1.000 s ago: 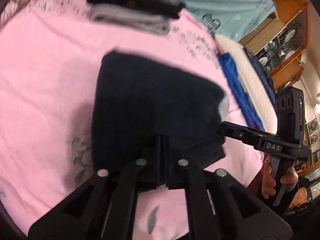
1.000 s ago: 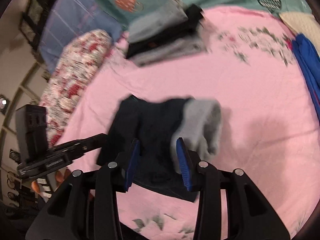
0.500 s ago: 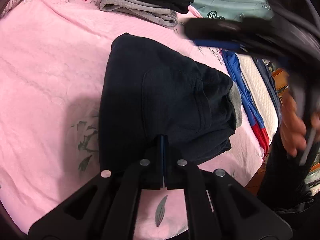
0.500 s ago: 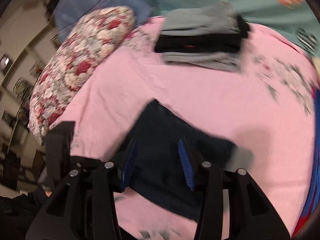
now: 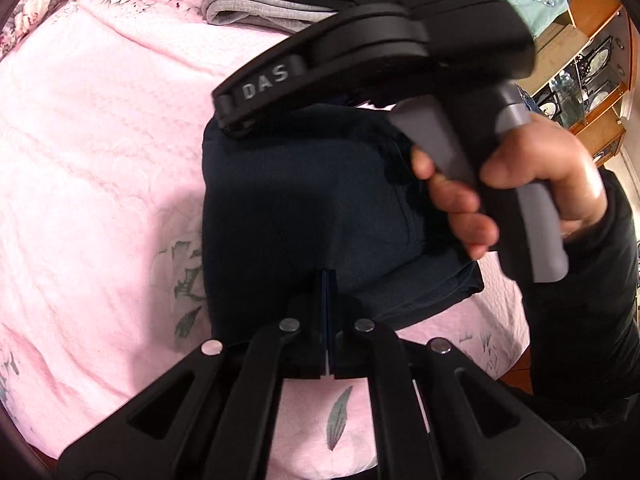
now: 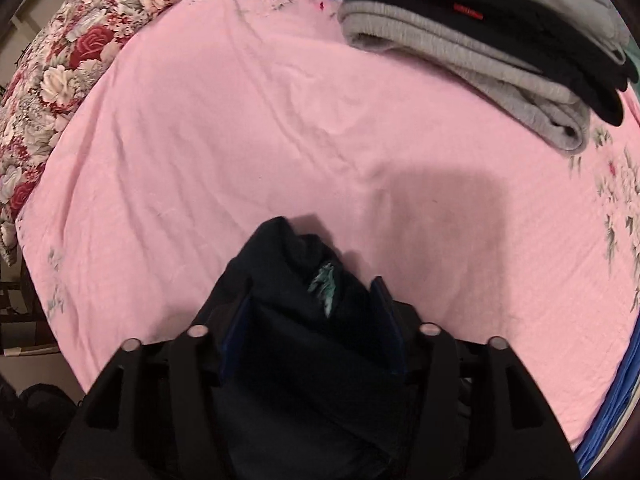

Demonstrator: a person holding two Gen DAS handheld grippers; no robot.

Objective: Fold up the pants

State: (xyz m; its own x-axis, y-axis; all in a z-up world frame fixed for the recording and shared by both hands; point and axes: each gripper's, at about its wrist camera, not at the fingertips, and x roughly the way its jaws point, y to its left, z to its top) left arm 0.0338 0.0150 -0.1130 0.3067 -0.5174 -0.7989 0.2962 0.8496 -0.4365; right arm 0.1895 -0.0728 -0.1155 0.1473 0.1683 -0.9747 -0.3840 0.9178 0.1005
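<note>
Dark navy pants [image 5: 300,200] lie folded in a compact block on the pink bedsheet [image 5: 100,160]. My left gripper [image 5: 327,280] is shut, its tips resting at the near edge of the block with nothing visible between them. A hand [image 5: 520,184] holds the right gripper's body [image 5: 360,52] over the far edge of the pants, and its fingertips are hidden in that view. In the right wrist view my right gripper [image 6: 316,304] points steeply down. Its jaws are opening, and the far fold of the pants [image 6: 288,264] bulges up between the blue pads [image 6: 236,332].
A stack of folded grey and black clothes [image 6: 500,40] sits at the far side of the bed. A floral pillow [image 6: 60,60] lies to the left and blue fabric [image 6: 624,392] along the right edge. A wooden cabinet [image 5: 592,40] stands beyond the bed.
The right gripper swung from the pants' right side across to their far edge, tipped downward, and its jaws spread wider. The left gripper stayed shut at the near edge.
</note>
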